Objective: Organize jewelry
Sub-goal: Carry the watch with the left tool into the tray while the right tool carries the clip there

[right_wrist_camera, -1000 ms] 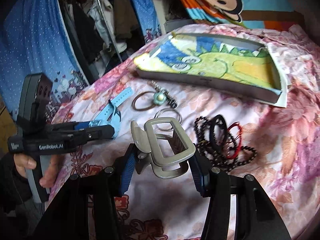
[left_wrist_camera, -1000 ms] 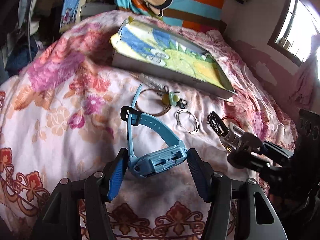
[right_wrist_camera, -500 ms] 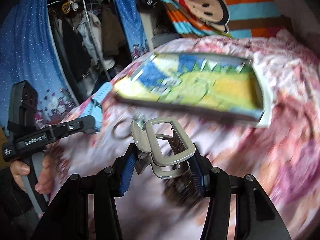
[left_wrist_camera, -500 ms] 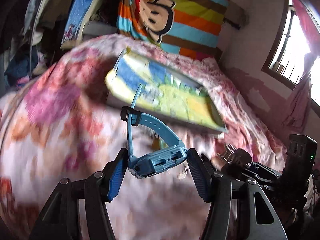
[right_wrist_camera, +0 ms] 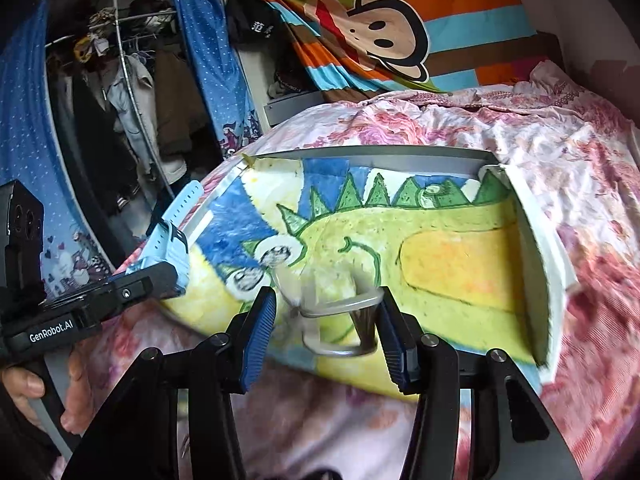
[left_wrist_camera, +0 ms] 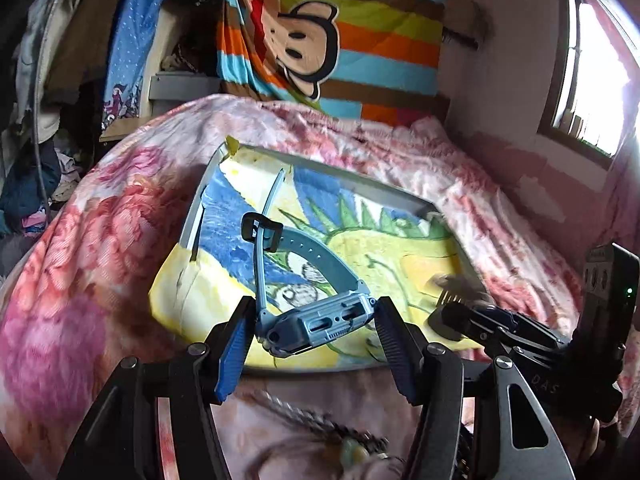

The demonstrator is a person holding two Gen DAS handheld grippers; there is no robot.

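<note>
My left gripper [left_wrist_camera: 312, 332] is shut on a light blue watch [left_wrist_camera: 316, 320], held by its case, strap looping upward. It hangs over the near edge of a shallow grey tray [left_wrist_camera: 400, 196] lined with a yellow, green and blue dinosaur drawing. My right gripper [right_wrist_camera: 326, 320] is shut on a grey hair claw clip [right_wrist_camera: 340, 312], blurred, over the tray's [right_wrist_camera: 400, 152] near middle. The left gripper with the watch [right_wrist_camera: 168, 240] shows at left in the right wrist view. The right gripper [left_wrist_camera: 452, 312] shows at right in the left wrist view.
The tray lies on a pink floral bedspread [left_wrist_camera: 80, 280]. A key ring with a charm [left_wrist_camera: 352, 448] lies on the bed below my left gripper. A striped monkey blanket [left_wrist_camera: 332, 44] hangs behind. Clothes racks [right_wrist_camera: 120, 100] stand left, a window [left_wrist_camera: 592, 72] right.
Both grippers have moved forward from above the loose jewelry to over the tray, each still holding its item. The bracelets and rings on the bed have dropped out of view.
</note>
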